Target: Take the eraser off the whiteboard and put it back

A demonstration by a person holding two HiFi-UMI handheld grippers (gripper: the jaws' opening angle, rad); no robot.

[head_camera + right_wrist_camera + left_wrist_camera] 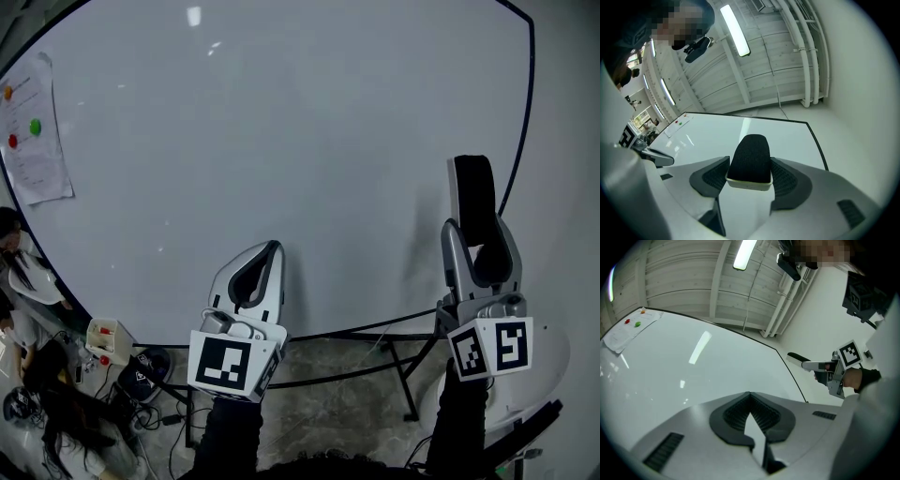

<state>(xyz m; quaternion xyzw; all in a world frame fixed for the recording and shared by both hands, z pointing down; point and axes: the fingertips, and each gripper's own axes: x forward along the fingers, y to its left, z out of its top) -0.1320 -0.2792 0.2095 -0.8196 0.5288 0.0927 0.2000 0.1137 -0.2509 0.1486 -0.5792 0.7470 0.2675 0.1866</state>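
The right gripper [749, 176] is clamping the black-faced eraser [750, 159] between its pads, holding it upright near the whiteboard's [281, 141] right edge. The left gripper [750, 395] is hovering beside it, jaws pressed together on nothing. Farther off, a paper sheet [33, 131] is hanging at the board's left.

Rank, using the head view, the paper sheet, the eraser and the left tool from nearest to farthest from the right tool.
1. The eraser: clamped in the right tool, sticking up past its tips.
2. The left tool: off to the left, lower centre, shut and empty.
3. The paper sheet: at the far left edge of the whiteboard.
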